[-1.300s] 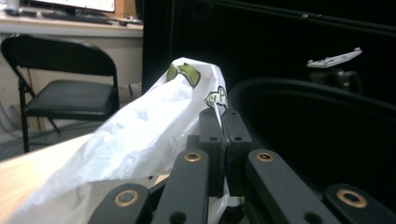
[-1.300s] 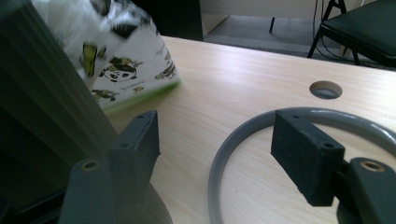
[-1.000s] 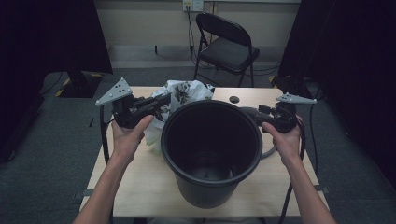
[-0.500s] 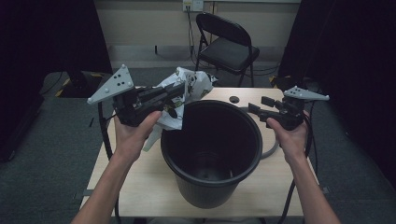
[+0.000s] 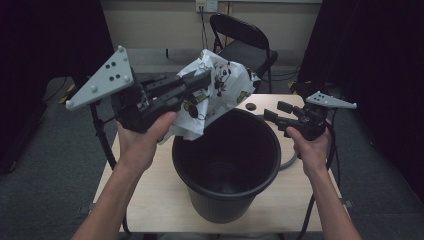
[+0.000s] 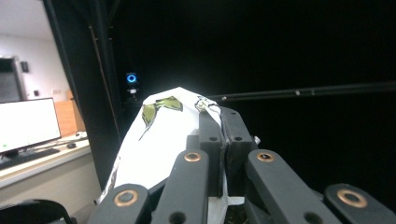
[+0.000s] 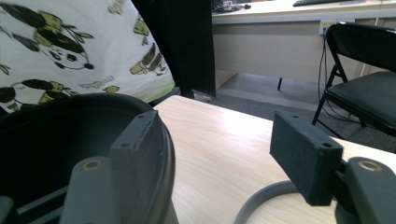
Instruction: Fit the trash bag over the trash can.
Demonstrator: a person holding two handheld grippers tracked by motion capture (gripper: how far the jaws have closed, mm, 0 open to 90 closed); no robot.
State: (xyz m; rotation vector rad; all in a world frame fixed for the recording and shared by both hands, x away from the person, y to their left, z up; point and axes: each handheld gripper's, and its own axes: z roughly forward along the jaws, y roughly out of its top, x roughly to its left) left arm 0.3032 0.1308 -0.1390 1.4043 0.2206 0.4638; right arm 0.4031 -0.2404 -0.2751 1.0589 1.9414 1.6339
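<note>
Since a second ago the left tongs (image 5: 197, 82) have risen from beside the bin, lifting the bag (image 5: 217, 90) clear of the counter (image 5: 150, 195); the right tongs (image 5: 272, 112) have also come up a little. Left tongs are clamped on the bag, pads pressed together on its thin film, the left hand (image 5: 145, 132) tilted so they point up and right over the bin's far-left rim. Right tongs stand apart, holding nothing, aimed left with one pad just outside the bin's right rim, the right hand (image 5: 310, 145) level behind them.

Crumpled and white, the bag is printed with pandas and green leaves, and it hangs above and left of the bin's mouth. Round, black and smooth-walled, the bin (image 5: 225, 165) sits mid-counter, its near side close to the near edge. Bare pale wood lies to the left and right of it. A grey ring (image 5: 290, 162) lies by its right side, a small dark disc (image 5: 250, 106) near the far edge. A black folding chair (image 5: 245, 42) stands beyond.
</note>
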